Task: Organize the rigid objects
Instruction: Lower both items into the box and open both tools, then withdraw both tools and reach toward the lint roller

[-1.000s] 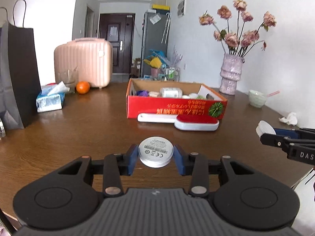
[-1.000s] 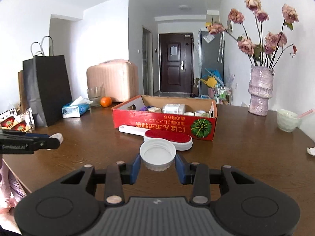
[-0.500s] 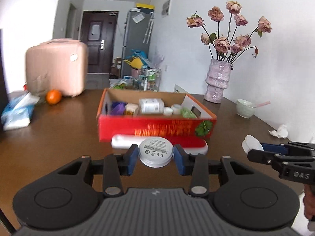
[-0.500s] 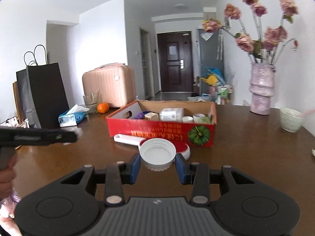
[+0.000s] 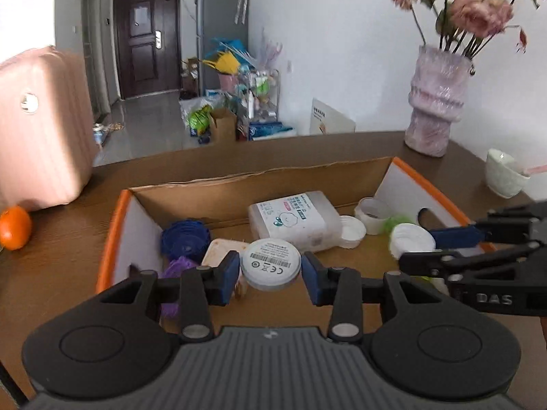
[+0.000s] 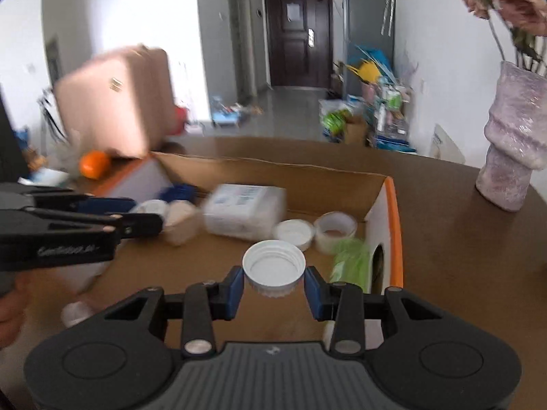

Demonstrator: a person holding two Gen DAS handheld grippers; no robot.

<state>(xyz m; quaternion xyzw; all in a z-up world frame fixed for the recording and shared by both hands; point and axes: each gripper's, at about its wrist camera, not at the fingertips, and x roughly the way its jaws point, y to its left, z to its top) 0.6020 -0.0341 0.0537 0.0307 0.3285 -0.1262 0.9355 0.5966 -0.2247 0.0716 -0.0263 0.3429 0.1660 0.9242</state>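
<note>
Over the cardboard box [image 5: 424,188], the left claw [image 5: 270,271] pinches a round white disc [image 5: 270,263] by its rim; the right claw [image 6: 273,285] likewise grips a white screw cap [image 6: 273,268]. Both look light, stiff, slippery.

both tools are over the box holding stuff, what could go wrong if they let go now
The left tool holds a white disc above a tub and a bottle; dropped here, it may bounce or land on them. The right tool holds an open cap near the box's right wall; it could roll or tip out. The two tools are close together and might knock each other.
</note>
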